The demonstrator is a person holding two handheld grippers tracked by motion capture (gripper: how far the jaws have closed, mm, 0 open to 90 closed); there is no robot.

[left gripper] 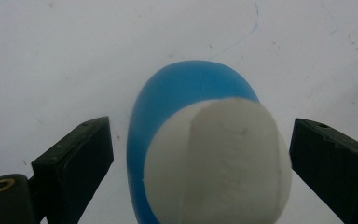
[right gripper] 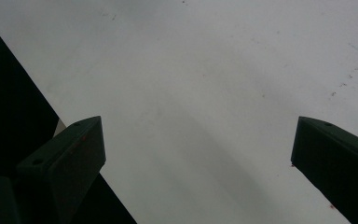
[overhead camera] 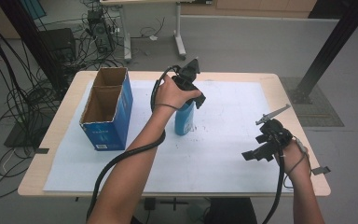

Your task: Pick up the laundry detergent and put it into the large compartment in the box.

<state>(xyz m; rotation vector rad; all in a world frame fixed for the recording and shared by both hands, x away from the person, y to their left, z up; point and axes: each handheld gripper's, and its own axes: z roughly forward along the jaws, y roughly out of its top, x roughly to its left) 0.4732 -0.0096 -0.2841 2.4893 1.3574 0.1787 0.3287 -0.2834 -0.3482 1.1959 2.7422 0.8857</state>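
A blue bottle (overhead camera: 184,120) with a white cap (left gripper: 219,158) stands upright on the white sheet (overhead camera: 223,149), near the middle of the table. My left gripper (overhead camera: 195,97) hangs right over its top, pointing down. In the left gripper view the left gripper (left gripper: 200,135) is open, one jaw on each side of the cap, with a small gap on both sides. My right gripper (overhead camera: 256,153) is held low over the sheet near the front right. It is open with nothing between its jaws, as the right gripper view confirms for the right gripper (right gripper: 198,140).
A tall blue cardboard box (overhead camera: 107,109) with an open top and two compartments stands on the table's left side. The wooden table edge (overhead camera: 307,135) runs close to my right hand. Cables and a black frame post (overhead camera: 335,42) lie beyond the table.
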